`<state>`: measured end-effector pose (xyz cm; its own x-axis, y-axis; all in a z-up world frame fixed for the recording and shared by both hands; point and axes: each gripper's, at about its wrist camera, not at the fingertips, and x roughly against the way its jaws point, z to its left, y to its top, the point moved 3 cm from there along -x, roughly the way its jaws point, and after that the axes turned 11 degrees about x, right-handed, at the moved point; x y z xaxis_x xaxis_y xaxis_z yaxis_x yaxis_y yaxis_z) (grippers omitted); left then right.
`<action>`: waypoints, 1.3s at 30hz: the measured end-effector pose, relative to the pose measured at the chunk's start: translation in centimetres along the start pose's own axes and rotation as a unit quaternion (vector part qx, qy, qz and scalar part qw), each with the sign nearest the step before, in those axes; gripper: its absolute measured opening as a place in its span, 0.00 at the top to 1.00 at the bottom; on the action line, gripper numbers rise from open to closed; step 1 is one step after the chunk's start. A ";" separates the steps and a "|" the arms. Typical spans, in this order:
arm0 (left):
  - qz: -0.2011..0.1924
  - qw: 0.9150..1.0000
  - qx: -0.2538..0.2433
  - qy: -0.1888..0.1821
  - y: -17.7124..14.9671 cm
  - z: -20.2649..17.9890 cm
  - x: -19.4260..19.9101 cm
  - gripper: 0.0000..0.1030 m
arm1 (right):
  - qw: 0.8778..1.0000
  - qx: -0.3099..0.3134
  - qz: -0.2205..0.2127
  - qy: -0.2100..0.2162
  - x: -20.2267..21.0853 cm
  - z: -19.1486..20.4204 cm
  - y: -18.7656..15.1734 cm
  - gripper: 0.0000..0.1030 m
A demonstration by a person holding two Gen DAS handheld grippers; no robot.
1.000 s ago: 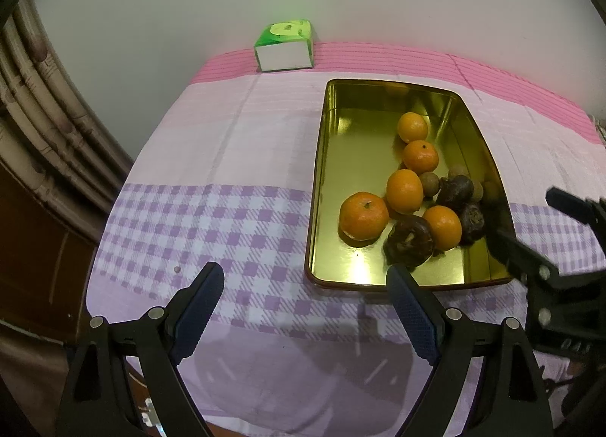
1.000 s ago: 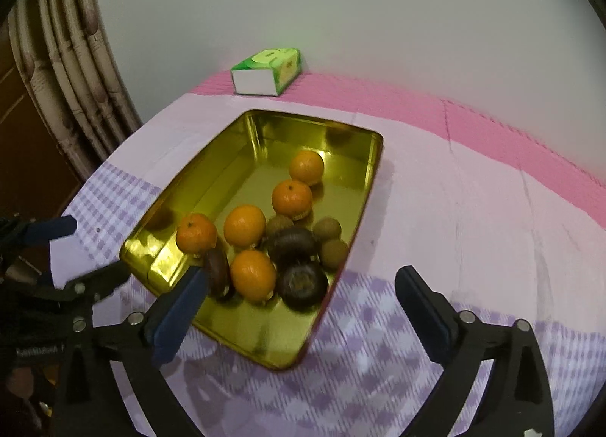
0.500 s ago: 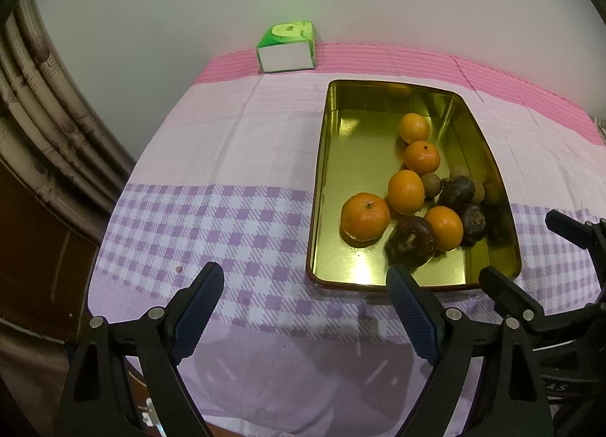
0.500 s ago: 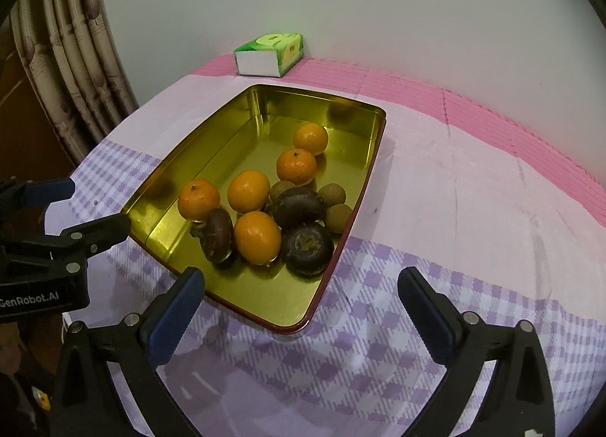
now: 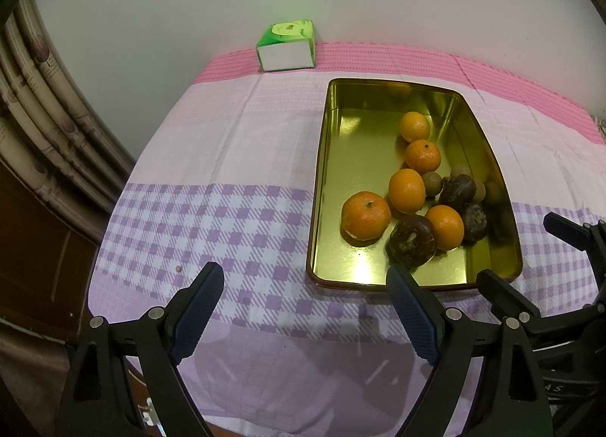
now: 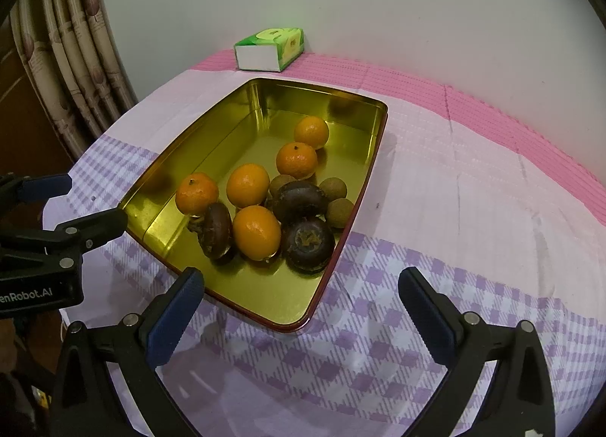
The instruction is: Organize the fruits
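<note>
A gold metal tray (image 5: 320, 172) (image 6: 197, 141) lies on the checked cloth. It holds several oranges (image 5: 365, 215) (image 6: 256, 232), dark mangosteens (image 5: 412, 240) (image 6: 308, 244) and small brown longans (image 6: 333, 188) bunched at its near right end. My left gripper (image 5: 305, 308) is open and empty, hovering over the cloth before the tray's near left corner. My right gripper (image 6: 299, 308) is open and empty, just short of the tray's near edge. Each gripper shows at the edge of the other's view.
A green and white tissue box (image 5: 286, 45) (image 6: 269, 49) stands at the table's far edge against the wall. A curtain (image 6: 75, 58) hangs at the left. The pink and purple tablecloth (image 6: 473, 179) covers the table to the right of the tray.
Both grippers have drawn back from the tray toward the table's near edge. The right gripper's fingers no longer reach over the tray's near end. The fruits have not moved.
</note>
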<state>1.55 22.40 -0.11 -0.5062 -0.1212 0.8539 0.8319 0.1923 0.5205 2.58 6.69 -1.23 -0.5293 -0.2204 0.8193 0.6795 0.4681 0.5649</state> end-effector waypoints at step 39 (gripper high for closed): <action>0.002 1.000 -0.003 0.001 -0.2 -0.1 -0.2 0.15 | 1.000 0.005 0.005 0.002 -0.4 0.5 -0.4 0.01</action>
<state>1.53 22.32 -0.35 -0.5023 -0.1218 0.8560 0.8355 0.1868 0.5168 2.30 7.03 -1.84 -0.5206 -0.2188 0.8253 0.6801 0.4780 0.5558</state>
